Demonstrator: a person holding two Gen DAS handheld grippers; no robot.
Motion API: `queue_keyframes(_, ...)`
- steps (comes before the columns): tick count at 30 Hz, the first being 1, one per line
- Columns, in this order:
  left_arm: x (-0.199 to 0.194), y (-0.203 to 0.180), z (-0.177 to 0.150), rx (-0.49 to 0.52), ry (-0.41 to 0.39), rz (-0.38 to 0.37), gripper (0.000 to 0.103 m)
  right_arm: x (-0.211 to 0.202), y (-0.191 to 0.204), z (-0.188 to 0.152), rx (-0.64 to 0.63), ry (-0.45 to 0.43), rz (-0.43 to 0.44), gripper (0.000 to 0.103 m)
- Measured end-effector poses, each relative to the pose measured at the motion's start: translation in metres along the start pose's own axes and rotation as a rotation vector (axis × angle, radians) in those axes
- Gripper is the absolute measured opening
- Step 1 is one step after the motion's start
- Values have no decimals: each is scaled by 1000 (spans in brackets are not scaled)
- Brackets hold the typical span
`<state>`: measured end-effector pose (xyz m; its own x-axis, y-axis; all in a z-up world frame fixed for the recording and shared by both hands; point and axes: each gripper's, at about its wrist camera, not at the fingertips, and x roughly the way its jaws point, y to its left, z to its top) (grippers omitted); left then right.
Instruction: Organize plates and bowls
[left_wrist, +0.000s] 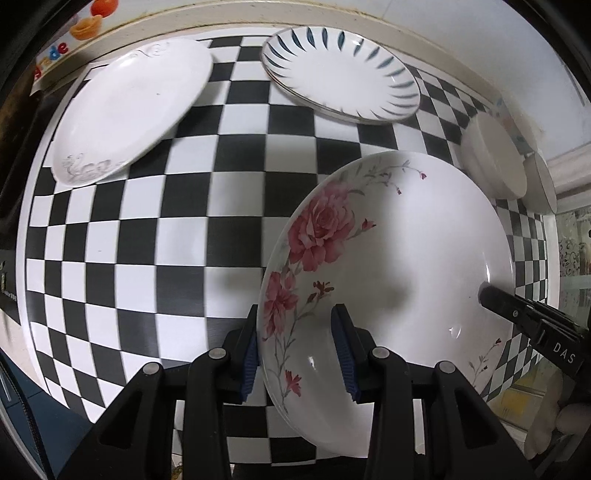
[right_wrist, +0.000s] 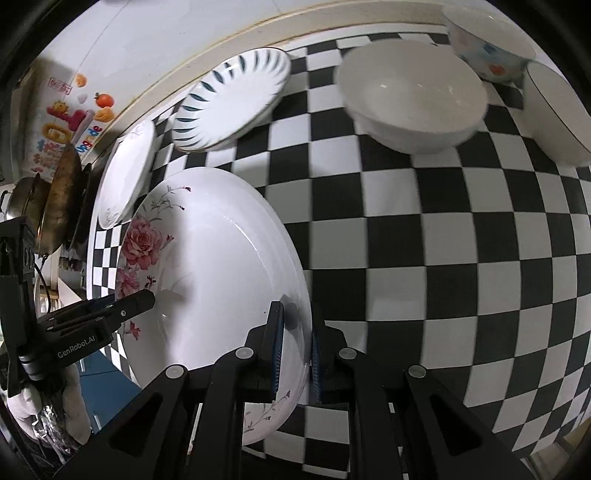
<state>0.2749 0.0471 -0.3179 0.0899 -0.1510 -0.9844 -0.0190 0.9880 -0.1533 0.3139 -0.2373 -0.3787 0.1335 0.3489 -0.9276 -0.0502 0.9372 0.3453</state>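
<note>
While gripped at opposite rims by both tools, floral plate (left_wrist: 399, 266) (right_wrist: 218, 280), glossy white with pink roses, tilted above checkered desk (left_wrist: 147, 240) (right_wrist: 443, 258). Left tool (left_wrist: 295, 354) (right_wrist: 147, 297) pinching near rim, one blue ribbed pad inside, one outside. Right tool (right_wrist: 297, 350) (left_wrist: 484, 293) likewise pressed on far rim. Wide open stretch of desk ahead, centre. Toward back edge: embossed white plate (left_wrist: 129, 110) (right_wrist: 125, 177), then blue-dashed plate (left_wrist: 343, 74) (right_wrist: 232, 99) stacked on another. Near right edge: plain white bowl (right_wrist: 410, 99) (left_wrist: 491, 155), round and smooth, beside patterned bowl (right_wrist: 487, 44) and dark-rimmed bowl (right_wrist: 554, 114).
</note>
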Motion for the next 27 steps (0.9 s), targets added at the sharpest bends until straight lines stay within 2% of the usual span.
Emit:
queue_keyframes(6,10,-9,-2,9,23,13,34,4,-19,1,6,15,-5,15)
queue_keyframes(17,16,-17,-7,-2,47,47,34,11,-31,3,-13,50,-5,15)
queue_keyframes(27,39,-37,7,-15,69,74,34,20,-36,5,-34,87,-13,15)
